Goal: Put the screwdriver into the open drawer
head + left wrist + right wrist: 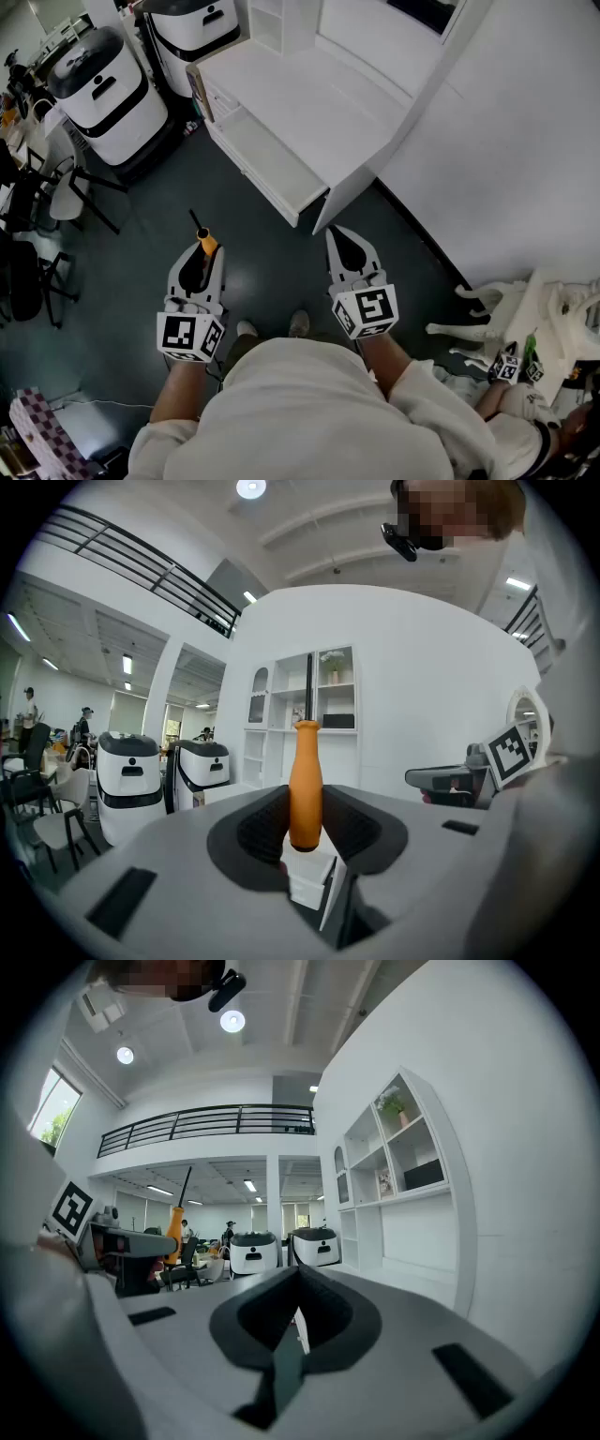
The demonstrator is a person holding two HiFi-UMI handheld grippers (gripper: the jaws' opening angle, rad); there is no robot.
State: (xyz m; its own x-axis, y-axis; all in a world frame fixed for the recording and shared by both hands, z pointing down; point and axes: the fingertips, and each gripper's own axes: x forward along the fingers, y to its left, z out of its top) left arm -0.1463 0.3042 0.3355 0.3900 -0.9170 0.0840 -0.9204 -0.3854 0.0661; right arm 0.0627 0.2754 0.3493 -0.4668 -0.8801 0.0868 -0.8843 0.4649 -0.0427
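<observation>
The screwdriver (206,243) has an orange handle and a thin black shaft that points away from me. My left gripper (201,255) is shut on the handle, above the dark floor and short of the white cabinet. In the left gripper view the orange handle (305,785) stands upright between the jaws. The open drawer (267,159) juts from the white cabinet's front, ahead and to the right. My right gripper (337,234) is shut with nothing in it, near the cabinet's corner panel. The right gripper view shows the screwdriver (175,1221) off to the left.
Two white machines with black tops (101,86) (192,28) stand left of the cabinet. Chairs (66,192) crowd the left edge. At the lower right are a white furniture piece (525,314) and another person's hand with a marker cube (508,366). A white wall (506,159) runs along the right.
</observation>
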